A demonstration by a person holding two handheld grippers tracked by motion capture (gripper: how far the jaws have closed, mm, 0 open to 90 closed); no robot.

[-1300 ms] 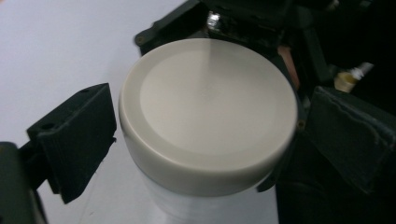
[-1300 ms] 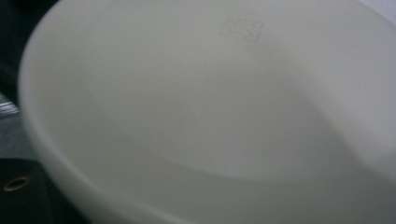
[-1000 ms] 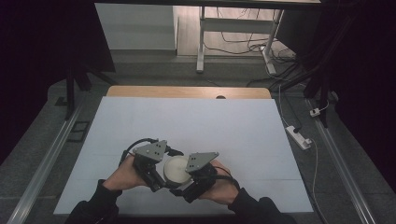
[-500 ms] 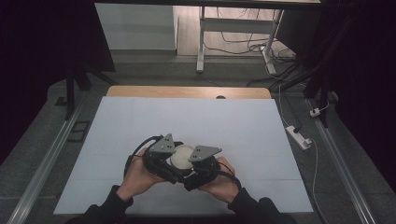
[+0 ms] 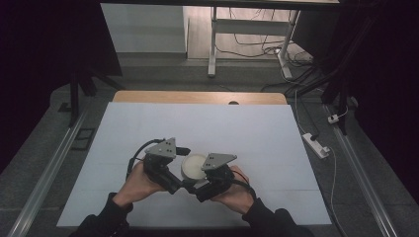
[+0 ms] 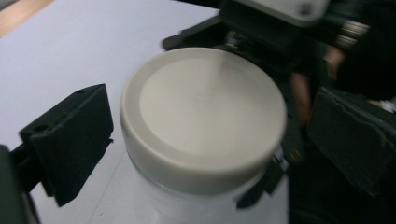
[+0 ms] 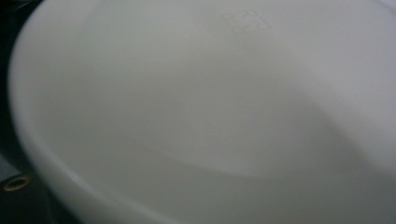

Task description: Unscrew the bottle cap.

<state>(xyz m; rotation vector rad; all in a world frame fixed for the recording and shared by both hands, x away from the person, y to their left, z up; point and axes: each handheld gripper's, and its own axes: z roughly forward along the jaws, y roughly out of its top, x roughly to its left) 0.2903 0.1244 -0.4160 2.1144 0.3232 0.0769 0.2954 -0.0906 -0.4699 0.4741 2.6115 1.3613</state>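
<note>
White-lidded jar low at centre of the high view on the white table, left gripper with jaws apart either side of it, right gripper pressed close beside it, its jaw state impossible to tell

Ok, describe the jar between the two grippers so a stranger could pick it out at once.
Start at the white table with the wooden strip along its far edge. Near its front edge, the person's two hands hold black grippers facing each other. Between the left gripper and the right gripper sits the jar: round, pale, with a smooth cream lid, the one light thing among black parts.
</note>
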